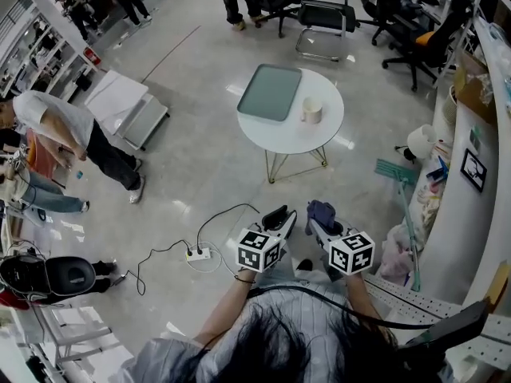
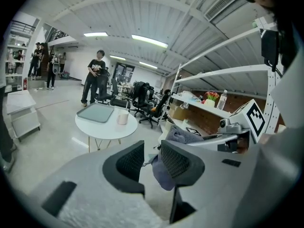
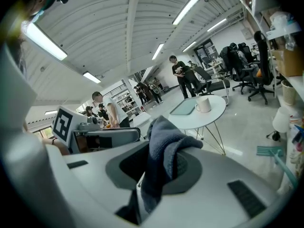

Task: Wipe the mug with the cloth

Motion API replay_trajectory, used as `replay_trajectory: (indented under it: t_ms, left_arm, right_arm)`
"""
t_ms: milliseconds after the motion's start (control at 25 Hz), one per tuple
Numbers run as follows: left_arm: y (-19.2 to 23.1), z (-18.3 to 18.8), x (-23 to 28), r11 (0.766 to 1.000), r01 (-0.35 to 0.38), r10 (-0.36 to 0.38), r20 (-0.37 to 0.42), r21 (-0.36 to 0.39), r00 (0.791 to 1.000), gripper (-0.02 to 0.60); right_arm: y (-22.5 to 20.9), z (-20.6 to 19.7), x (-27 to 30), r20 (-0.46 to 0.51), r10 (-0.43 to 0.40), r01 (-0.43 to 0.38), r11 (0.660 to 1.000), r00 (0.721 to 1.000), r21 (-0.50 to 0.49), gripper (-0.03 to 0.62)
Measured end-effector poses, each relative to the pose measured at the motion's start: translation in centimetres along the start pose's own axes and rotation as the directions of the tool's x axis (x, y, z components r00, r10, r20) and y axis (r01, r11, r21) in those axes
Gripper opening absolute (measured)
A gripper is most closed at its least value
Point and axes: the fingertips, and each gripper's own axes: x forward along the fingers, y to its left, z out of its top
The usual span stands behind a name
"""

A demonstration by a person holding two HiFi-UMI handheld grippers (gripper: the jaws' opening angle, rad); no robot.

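A cream mug (image 1: 311,110) stands on the round white table (image 1: 295,138) ahead of me, beside a grey-green tray (image 1: 270,92). Both grippers are held close to my body, well short of the table. My right gripper (image 1: 318,223) is shut on a blue-grey cloth (image 1: 321,212), which bunches up above the jaws in the right gripper view as cloth (image 3: 164,146); the mug (image 3: 204,103) shows far beyond it. My left gripper (image 1: 279,216) is open with nothing between its jaws. The left gripper view shows the mug (image 2: 123,117) far off and the cloth (image 2: 183,136) just to the right.
A power strip (image 1: 198,254) with a looping cable lies on the floor at my left. Office chairs (image 1: 323,10) stand behind the table. Shelving (image 1: 479,166) and a floor wiper (image 1: 399,170) line the right side. People (image 1: 72,134) stand at the left.
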Motion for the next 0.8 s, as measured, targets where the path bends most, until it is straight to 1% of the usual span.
replay_trajectory:
  t_ms: [200,360,560,680,800]
  left_arm:
    - [2.4,1.1,1.4,1.000,0.011,-0.011,-0.011,0.015,1.000,0.123]
    - [5.3,3.1,3.2,0.999,0.032,-0.032,-0.017,0.032,0.999,0.123]
    - [9.1,6.5,5.4,0.996,0.079,-0.078,-0.020,0.046,0.997,0.123]
    - [11.2,8.3,6.6,0.992,0.122,-0.121,-0.008,0.032,0.993,0.123]
    - [13.2,9.4,7.7,0.988,0.152,-0.150,-0.033,0.039,0.988,0.123]
  right_arm:
    - [-0.7,1.6,2.5,0.004,0.002,-0.002,1.000,1.000,0.003,0.080]
    - [-2.1,3.8,5.3,0.008,-0.025,0.025,1.000,1.000,0.008,0.080]
    - [-3.6,7.5,9.1,0.028,-0.055,0.055,0.998,0.998,0.020,0.080]
    - [-4.3,9.2,11.2,0.030,-0.083,0.082,0.996,0.996,0.034,0.080]
    - [-5.0,10.7,13.1,0.033,-0.110,0.108,0.992,0.993,0.058,0.080]
